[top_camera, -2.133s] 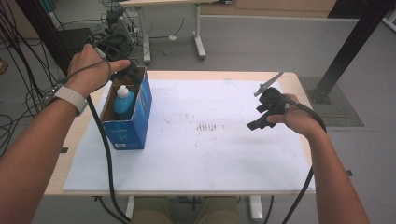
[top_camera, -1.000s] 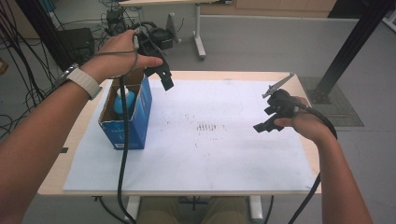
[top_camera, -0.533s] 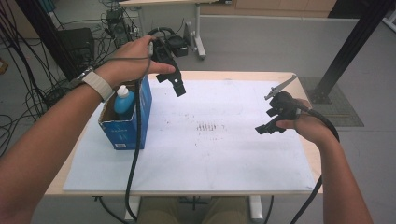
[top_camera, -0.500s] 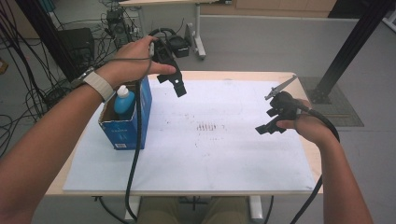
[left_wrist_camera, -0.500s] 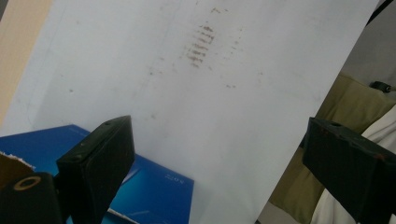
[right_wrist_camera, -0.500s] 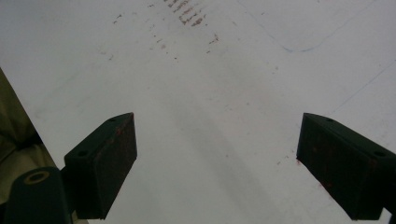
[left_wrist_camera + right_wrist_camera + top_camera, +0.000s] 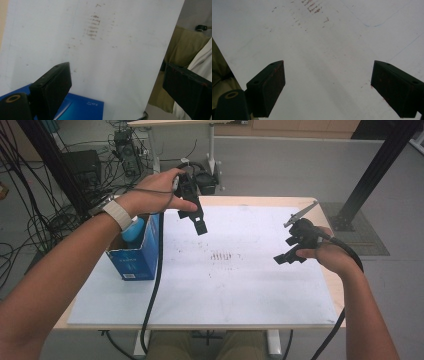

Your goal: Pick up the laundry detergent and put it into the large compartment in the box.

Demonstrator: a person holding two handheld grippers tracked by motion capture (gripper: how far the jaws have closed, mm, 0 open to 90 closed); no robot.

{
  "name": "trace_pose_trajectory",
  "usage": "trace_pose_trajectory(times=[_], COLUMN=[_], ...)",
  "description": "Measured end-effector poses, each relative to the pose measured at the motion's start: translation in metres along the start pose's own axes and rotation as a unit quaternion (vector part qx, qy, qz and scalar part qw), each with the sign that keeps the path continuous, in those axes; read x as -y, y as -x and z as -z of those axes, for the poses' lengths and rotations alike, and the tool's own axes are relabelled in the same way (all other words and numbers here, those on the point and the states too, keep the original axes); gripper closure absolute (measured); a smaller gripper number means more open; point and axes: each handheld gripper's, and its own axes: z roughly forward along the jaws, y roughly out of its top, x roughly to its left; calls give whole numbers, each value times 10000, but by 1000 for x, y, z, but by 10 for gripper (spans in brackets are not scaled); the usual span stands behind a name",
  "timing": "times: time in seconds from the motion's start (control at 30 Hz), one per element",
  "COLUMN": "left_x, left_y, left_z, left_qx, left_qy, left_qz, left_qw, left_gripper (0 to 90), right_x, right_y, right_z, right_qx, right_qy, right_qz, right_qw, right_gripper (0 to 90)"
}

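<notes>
Table (image 7: 235, 202), wood edge showing around white sheet (image 7: 225, 285); faint brown smudges (image 7: 223, 256) mid-sheet. Blue box (image 7: 137, 255) upright at sheet's left edge, light-blue bottle (image 7: 134, 227) standing inside. Left gripper (image 7: 198, 222) held in the air just right of box, jaws just been opening, now spread, nothing between. Right gripper (image 7: 287, 256) over sheet's right side, jaws spread, empty.

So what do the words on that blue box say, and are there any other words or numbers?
Blue box: small white print on its front, too blurred to read.
Blue box, left gripper view: tiny white print, too small to read.
White sheet: brown smudges, no writing.
</notes>
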Motion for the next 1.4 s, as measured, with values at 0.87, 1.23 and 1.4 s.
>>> trace_pose_trajectory(times=[0.87,1.23,1.4], left_x=[-19,-18,-18], left_y=[11,12,12], left_z=[-28,-32,-33], left_qx=[148,156,181], left_qy=[-155,-148,-130], left_qz=[-682,-750,-780], left_qw=[9974,9970,9967], left_gripper=[84,84,84], right_x=[3,3,3], right_y=[0,1,1], right_z=[-2,-2,-3], right_qx=[-10,1,4], right_qy=[-55,-55,-75], right_qz=[-89,-107,-114], right_qw=[9999,9999,9999], right_gripper=[122,122,122])
